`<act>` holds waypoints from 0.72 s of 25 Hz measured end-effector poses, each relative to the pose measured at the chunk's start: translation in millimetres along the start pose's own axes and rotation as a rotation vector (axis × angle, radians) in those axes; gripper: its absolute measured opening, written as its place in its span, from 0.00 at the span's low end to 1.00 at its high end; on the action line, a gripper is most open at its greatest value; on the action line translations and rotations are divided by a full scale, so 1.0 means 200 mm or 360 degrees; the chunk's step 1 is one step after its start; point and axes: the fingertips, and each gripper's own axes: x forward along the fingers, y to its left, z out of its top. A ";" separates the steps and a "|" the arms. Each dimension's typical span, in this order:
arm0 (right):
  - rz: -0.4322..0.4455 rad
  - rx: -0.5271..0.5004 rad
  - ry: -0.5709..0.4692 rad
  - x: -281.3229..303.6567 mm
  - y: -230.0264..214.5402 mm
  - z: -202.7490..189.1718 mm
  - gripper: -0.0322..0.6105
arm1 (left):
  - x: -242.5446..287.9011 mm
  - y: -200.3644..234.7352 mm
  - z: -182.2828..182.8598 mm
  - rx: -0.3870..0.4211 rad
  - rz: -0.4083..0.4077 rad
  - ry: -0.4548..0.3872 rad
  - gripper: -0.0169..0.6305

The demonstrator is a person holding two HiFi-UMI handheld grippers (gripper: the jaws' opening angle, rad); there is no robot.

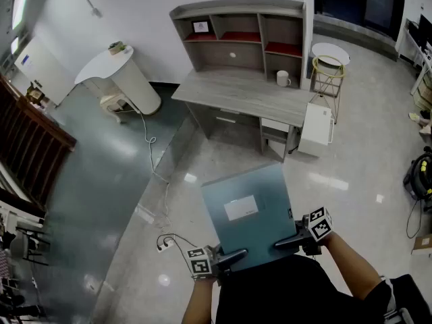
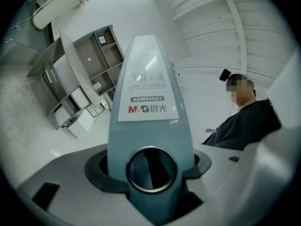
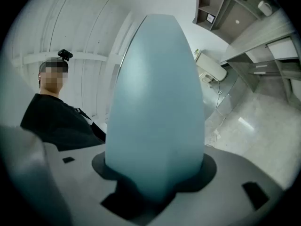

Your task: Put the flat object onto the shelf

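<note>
A flat blue-grey file folder (image 1: pixel 248 212) with a white label hangs over the floor in front of me, held level between both grippers. My left gripper (image 1: pixel 226 256) is shut on its near left edge, my right gripper (image 1: pixel 287 241) on its near right corner. In the left gripper view the folder's spine (image 2: pixel 148 98) with its label and round finger hole fills the left gripper (image 2: pixel 150 173). In the right gripper view the plain blue side (image 3: pixel 155 107) is clamped in the right gripper (image 3: pixel 155 178). The grey shelf unit (image 1: pixel 239 36) stands on a desk (image 1: pixel 243 90) ahead.
A white mug (image 1: pixel 283 78) sits on the desk's right end. A white cabinet (image 1: pixel 316 128) and a yellow-framed side table (image 1: pixel 329 63) stand to its right, a round white table (image 1: pixel 111 63) to its left. A cable (image 1: pixel 165 241) lies on the floor. A dark wooden railing (image 1: pixel 27 140) runs along the left.
</note>
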 end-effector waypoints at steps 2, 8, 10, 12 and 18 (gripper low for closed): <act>0.0013 0.0009 0.0004 -0.01 -0.02 0.00 0.47 | 0.01 0.02 0.00 -0.0009 0.0006 -0.0013 0.48; 0.0048 0.0100 -0.0022 0.02 -0.06 -0.01 0.47 | -0.02 0.05 0.00 -0.0080 0.0029 -0.0019 0.48; 0.0052 0.0108 -0.0017 0.03 -0.09 -0.01 0.47 | -0.04 0.07 0.01 -0.0102 0.0042 -0.0006 0.48; 0.0056 0.0140 -0.0042 0.07 -0.11 0.02 0.47 | -0.07 0.10 0.03 -0.0112 0.0047 0.0003 0.48; 0.0015 0.0189 -0.0079 0.22 -0.24 0.16 0.48 | -0.19 0.25 0.19 -0.0139 0.0020 0.0006 0.48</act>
